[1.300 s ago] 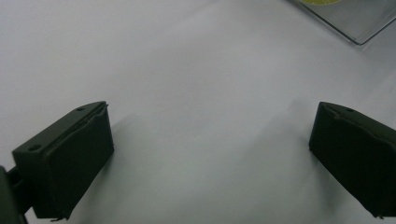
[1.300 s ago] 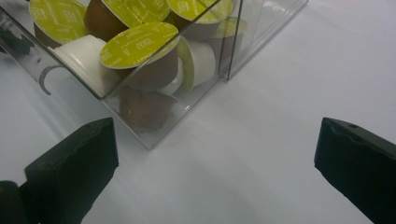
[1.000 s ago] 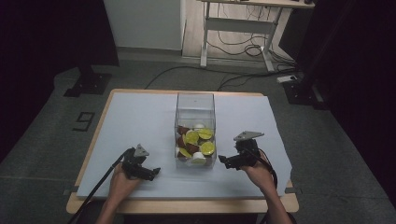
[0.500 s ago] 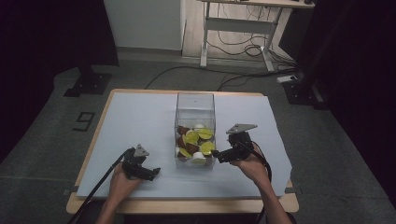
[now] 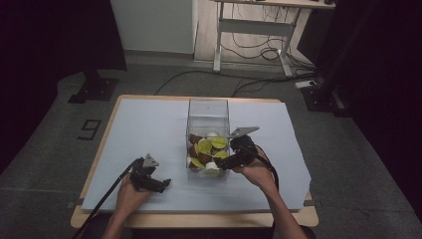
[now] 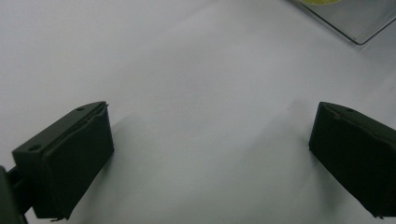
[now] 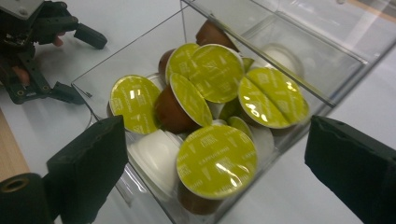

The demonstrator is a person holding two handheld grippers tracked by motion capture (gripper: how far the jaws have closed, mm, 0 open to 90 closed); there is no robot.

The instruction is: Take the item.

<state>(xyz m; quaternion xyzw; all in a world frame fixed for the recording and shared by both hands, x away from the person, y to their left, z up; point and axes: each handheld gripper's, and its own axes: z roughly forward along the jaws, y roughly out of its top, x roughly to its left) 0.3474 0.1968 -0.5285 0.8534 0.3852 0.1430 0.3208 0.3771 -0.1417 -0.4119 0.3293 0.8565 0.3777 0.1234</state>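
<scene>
1. right gripper view: clear box [image 7: 261,60] of coffee capsules; nearest is a green-lidded capsule [image 7: 217,161] at the box's near corner, brown cup below, foil lid facing up and tipped toward the camera.
2. location: high view, box [image 5: 208,107] at table centre on the white mat [image 5: 149,124]; capsules heaped in its lower half.
3. right gripper [image 5: 225,162]: at 3 o'clock of the box, at its rim; jaws spread wide and have just been closing a little, nothing pressed between them; they frame the heap in its own view.
4. left gripper [image 5: 161,183]: at 8 o'clock of the box, resting on the mat, released, jaws wide on bare mat [image 6: 201,93].
5. handling, judged: capsule light, thin-walled, stiff enough for a mild pinch, dentable if squeezed; foil lid smooth and puncturable; body tapered, likely to slip upward out of a grip.
6. hold, judged: across the rim flange or the upper body just under it, not on the foil.
7. axis: short, lid to base; nearest capsule's axis near upright, leaning toward the camera; neighbours lie tilted every way, several lids on edge.
</scene>
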